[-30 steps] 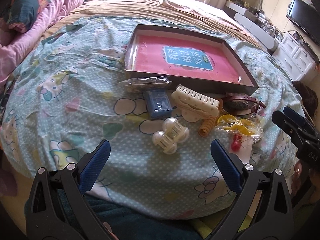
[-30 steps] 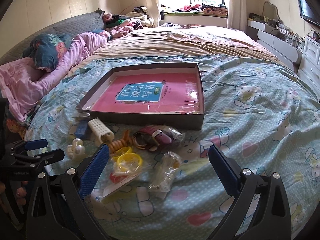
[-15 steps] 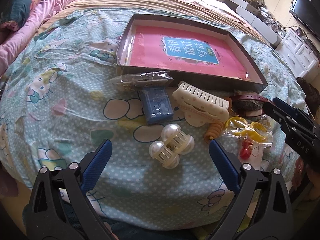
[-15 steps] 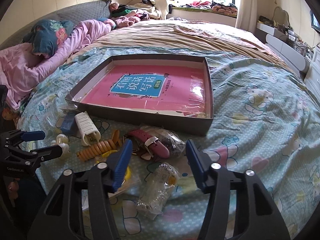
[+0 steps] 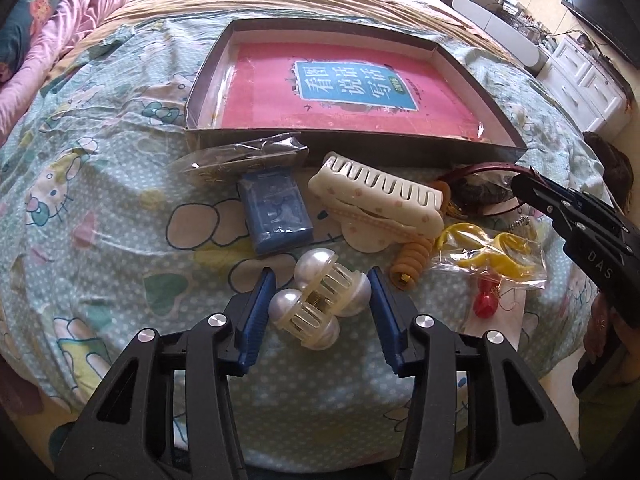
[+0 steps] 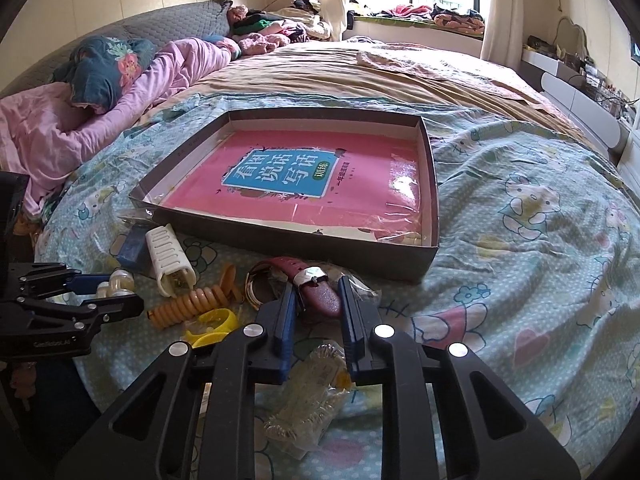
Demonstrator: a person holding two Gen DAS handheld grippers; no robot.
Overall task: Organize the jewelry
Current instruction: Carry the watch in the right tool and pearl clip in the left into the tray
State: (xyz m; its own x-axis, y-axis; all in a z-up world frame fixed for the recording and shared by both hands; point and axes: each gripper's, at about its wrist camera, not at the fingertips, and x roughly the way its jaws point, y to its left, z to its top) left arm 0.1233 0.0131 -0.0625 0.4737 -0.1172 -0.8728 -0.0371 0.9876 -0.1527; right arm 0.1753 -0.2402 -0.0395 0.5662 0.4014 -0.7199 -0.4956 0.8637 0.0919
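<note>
A shallow dark box [image 5: 496,148] [image 6: 432,236] holding a pink book lies on the bed. In front of it lie a pearl hair claw [image 5: 320,304], a large white hair claw [image 5: 376,200] [image 6: 168,256], a blue packet [image 5: 276,212], an orange spiral tie [image 5: 412,260] [image 6: 192,304], bagged yellow rings [image 5: 488,256] and a maroon watch [image 6: 316,292]. My left gripper [image 5: 320,300] has its jaws narrowed around the pearl claw, touching its sides. My right gripper [image 6: 316,312] has its jaws closed onto the watch strap.
A clear bag of beads [image 6: 312,396] lies under the right gripper. A clear bag with gold pieces [image 5: 248,156] lies against the box's front wall. A pink quilt [image 6: 100,112] is piled at far left. White drawers [image 5: 592,84] stand beside the bed at right.
Both grippers have moved forward and down and narrowed from wide open: the left around the pearl hair claw, the right onto the maroon watch strap.
</note>
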